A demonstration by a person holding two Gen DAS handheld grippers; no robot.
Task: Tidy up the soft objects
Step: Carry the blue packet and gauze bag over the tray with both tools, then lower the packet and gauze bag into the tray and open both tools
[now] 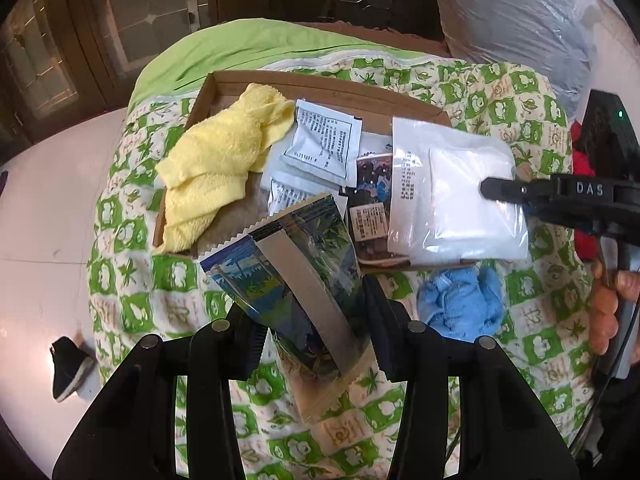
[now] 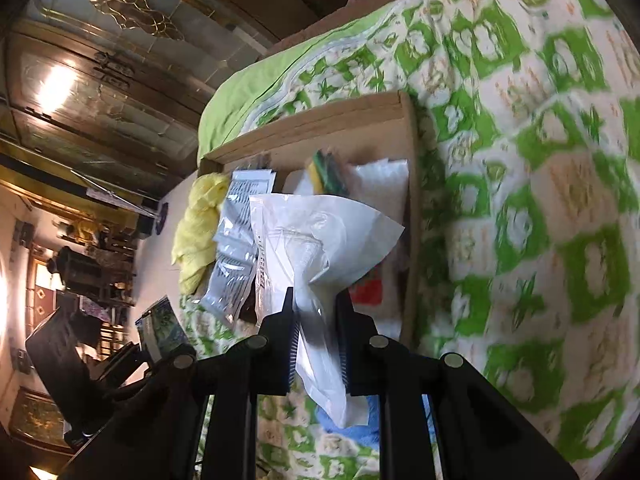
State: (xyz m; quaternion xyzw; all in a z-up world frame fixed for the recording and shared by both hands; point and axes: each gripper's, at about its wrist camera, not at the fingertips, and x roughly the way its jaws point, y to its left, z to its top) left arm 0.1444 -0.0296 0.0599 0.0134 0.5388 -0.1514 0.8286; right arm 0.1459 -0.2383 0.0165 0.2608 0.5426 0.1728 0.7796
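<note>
Packets are held clamped by both grippers above the quilted bed [image 1: 132,280]: a leaf-printed foil sachet [image 1: 296,280] by the left gripper [image 1: 316,344], a white plastic pouch [image 2: 320,240] by the right gripper [image 2: 318,344], over a cardboard tray [image 1: 320,84] containing a yellow towel [image 1: 212,168].

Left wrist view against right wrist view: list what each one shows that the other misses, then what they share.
Only the left wrist view shows the black shoe on the floor and a hand on the right gripper's handle. Only the right wrist view shows the red-printed packet in the cardboard tray. Both show the yellow towel, blue cloth, the white pouch the right gripper holds, and the leaf-printed packet in the left gripper.
</note>
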